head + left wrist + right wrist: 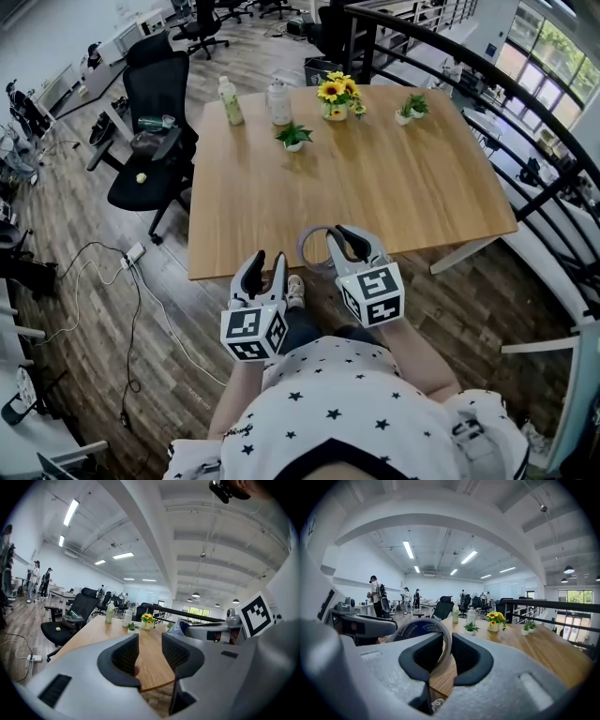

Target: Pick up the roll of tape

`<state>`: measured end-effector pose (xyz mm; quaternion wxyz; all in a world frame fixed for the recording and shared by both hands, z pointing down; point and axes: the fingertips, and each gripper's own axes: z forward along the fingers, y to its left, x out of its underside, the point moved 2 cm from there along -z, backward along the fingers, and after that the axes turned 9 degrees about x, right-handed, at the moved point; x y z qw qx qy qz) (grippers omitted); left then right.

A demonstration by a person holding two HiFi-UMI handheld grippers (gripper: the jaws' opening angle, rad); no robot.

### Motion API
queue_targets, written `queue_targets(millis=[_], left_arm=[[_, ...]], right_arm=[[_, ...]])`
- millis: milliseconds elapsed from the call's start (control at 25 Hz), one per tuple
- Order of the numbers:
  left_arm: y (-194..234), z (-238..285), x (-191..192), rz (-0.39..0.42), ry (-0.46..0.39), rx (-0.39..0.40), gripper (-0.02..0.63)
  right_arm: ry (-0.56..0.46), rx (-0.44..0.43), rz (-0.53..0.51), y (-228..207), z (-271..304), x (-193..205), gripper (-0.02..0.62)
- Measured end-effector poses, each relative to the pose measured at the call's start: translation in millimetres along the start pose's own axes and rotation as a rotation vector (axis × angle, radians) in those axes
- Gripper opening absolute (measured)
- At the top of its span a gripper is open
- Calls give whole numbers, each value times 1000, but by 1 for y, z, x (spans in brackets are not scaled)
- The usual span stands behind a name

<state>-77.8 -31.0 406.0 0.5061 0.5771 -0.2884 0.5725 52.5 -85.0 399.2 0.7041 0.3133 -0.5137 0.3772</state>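
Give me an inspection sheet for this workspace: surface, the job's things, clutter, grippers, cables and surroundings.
Surface: light wooden table, no spills seen.
Job's things: grey roll of tape with a blue inner label, upright at the table's near edge, between the right gripper's fingers.
Clutter: pale green bottle, clear lidded jar, sunflower pot and two small potted plants along the far side.
Grippers: right gripper shut on the roll; left gripper open, nothing between its fingers.
Cables: white power strip with trailing cables on the floor, left of the table.
Surroundings: black office chair at left, black railing at right.
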Motion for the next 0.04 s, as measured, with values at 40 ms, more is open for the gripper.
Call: queue_targets(millis=[40], left_arm=[[1, 1, 0, 0, 0, 0, 147]], right_arm=[[0, 1, 0, 0, 1, 0, 67]])
